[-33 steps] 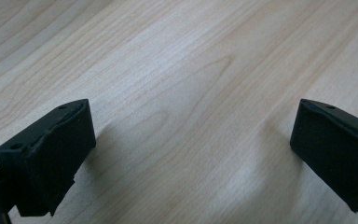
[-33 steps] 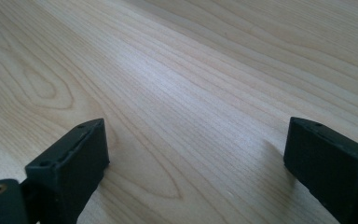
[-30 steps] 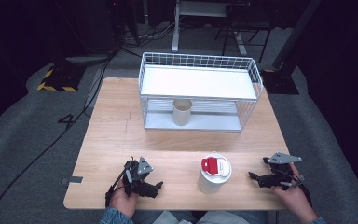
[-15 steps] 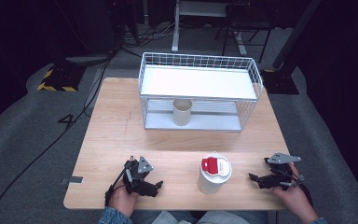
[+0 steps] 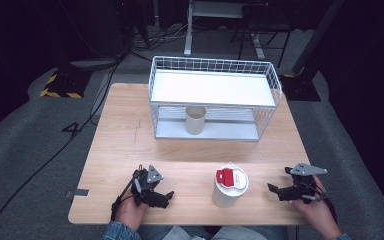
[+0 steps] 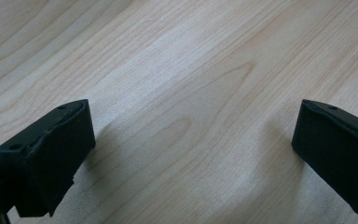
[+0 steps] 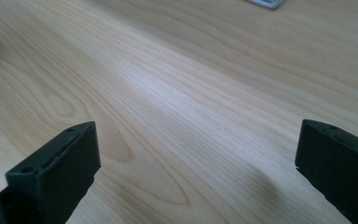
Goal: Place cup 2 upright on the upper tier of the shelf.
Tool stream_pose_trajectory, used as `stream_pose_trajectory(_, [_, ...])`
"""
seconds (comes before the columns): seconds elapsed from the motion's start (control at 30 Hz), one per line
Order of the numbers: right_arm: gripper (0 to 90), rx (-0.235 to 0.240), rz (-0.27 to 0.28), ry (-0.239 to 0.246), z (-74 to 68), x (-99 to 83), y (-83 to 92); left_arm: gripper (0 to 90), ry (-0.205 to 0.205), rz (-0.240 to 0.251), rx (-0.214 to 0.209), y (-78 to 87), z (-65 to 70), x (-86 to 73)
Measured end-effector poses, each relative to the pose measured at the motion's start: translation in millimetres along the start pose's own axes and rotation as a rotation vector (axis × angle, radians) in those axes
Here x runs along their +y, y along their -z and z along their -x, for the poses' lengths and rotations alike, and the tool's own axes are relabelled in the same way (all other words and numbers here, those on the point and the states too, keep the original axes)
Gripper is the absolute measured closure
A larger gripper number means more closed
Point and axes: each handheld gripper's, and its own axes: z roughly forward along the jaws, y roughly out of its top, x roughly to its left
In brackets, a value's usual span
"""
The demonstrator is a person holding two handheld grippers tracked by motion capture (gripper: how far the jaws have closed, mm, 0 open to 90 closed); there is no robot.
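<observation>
My left tongs [image 5: 166,194] rest low over the near left part of the wooden desk [image 5: 130,145], held in my left hand [image 5: 130,212], and in the left gripper view their two black jaws stand wide apart with nothing but bare wood grain between them. My right tongs [image 5: 275,190] sit at the near right edge of the desk in my right hand [image 5: 317,212], pointing toward the middle; their jaws have just been opening and now stand wide apart, and the right gripper view shows only bare wood between them. Between my two tongs, near the front edge, stands the white cup [image 5: 229,187], upright, with a white lid that carries a red tab on top. It is apart from both tongs, a little closer to the right ones than to the left. In the right gripper view a pale curved edge at the far left border may be that cup, though I cannot tell for sure. Farther back on the desk stands a white wire rack [image 5: 215,97] with a flat white upper shelf, and a beige paper cup [image 5: 195,120] stands upright on its lower shelf, well apart from my hands.
</observation>
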Motion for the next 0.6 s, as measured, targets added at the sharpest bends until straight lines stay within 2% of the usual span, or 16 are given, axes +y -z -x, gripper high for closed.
stream_pose_trajectory(0.13, [0.1,0.016,0.037,0.013,-6.6,5.3,7.9,0.0,0.002,0.0,-0.001,-0.4,-0.6,0.4])
stream_pose_trajectory(0.2, [0.1,0.044,0.05,-0.018,-8.8,6.8,11.7,0.0,0.002,0.0,0.001,-0.4,-0.7,0.4])
stream_pose_trajectory(0.23, [0.1,0.044,0.05,-0.018,-8.8,6.8,11.7,0.0,0.002,0.0,0.001,-0.4,-0.7,0.4])
stream_pose_trajectory(0.27, [0.2,0.059,0.043,-0.01,-12.3,7.5,15.4,0.0,0.002,0.0,0.001,-0.4,-0.7,0.4])
stream_pose_trajectory(0.37, [0.3,0.066,0.05,0.006,-18.1,8.8,19.6,0.0,0.003,0.002,0.002,-0.5,-0.6,0.4])
stream_pose_trajectory(0.5, [1.3,0.078,0.072,0.022,-27.2,12.6,25.5,0.0,0.002,0.0,0.002,-0.4,-0.6,0.4])
stream_pose_trajectory(0.6, [1.8,0.097,0.11,0.037,-39.1,19.3,32.7,0.0,0.003,0.001,0.002,-0.4,-0.6,0.4])
